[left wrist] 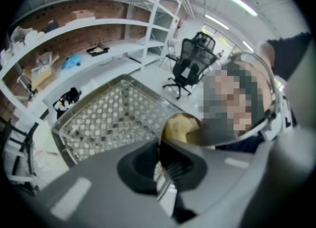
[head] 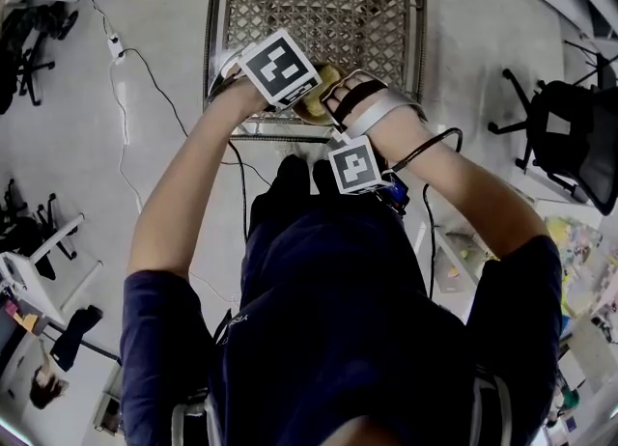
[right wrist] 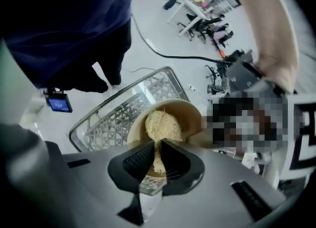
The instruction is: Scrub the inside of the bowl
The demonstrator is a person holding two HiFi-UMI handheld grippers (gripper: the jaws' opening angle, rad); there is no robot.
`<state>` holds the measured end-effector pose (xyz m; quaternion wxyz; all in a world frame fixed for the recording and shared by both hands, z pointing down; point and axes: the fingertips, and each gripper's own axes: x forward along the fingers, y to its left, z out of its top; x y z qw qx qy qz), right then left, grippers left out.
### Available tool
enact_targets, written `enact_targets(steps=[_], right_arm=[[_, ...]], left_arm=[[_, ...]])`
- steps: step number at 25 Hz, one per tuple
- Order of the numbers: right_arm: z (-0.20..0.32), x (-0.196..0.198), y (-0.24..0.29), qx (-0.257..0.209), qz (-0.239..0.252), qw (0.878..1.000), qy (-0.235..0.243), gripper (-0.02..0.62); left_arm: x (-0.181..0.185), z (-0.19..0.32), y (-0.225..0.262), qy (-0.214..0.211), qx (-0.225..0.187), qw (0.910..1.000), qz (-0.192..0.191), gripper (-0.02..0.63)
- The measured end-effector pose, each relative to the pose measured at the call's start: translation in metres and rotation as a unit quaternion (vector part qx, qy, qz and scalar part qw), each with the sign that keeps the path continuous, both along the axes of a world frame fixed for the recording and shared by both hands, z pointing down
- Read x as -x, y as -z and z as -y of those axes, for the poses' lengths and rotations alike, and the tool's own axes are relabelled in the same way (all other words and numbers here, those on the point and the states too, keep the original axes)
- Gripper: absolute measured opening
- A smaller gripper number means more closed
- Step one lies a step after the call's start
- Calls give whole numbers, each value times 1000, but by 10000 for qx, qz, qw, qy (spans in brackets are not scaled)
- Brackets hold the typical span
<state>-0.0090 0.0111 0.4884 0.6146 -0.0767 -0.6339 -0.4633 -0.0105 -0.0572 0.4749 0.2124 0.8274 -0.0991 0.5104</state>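
A tan bowl (head: 325,97) is held up over a wire basket (head: 319,10), between my two grippers. In the left gripper view, my left gripper (left wrist: 160,145) is shut on the bowl's rim (left wrist: 180,126), and the bowl tips away from it. My right gripper (right wrist: 157,145) is shut on a pale fibrous scrubber (right wrist: 159,125). The scrubber presses against the inside wall of the bowl (right wrist: 190,116). In the head view the marker cubes and hands hide both pairs of jaws and most of the bowl.
The wire basket (left wrist: 98,118) stands on the floor right below the bowl. A black office chair (head: 570,135) is at the right and a white cable (head: 145,77) trails at the left. Shelving (left wrist: 98,34) runs along a brick wall.
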Motion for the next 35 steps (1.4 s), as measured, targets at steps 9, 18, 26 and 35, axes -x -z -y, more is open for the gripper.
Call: enact_targets(steps=[9,18,26,35], right_arm=[[40,13,11,1692,1763,9066,-3440,43],[58,18,32,1926,2384,8726,-3803,43],[26,8,9,392,351,9940,-963,43],[23,0,-7,-64,-240,9987,-445,43]], left_arm=[[16,43,24,1984,-1111,9685,-1009,5],[15,57,45,2220,-1529,9529,-1393,6],[0,30,30,118,-1781,9831,-395,5],[1,26,11,206,-1216,9921,-214,5]])
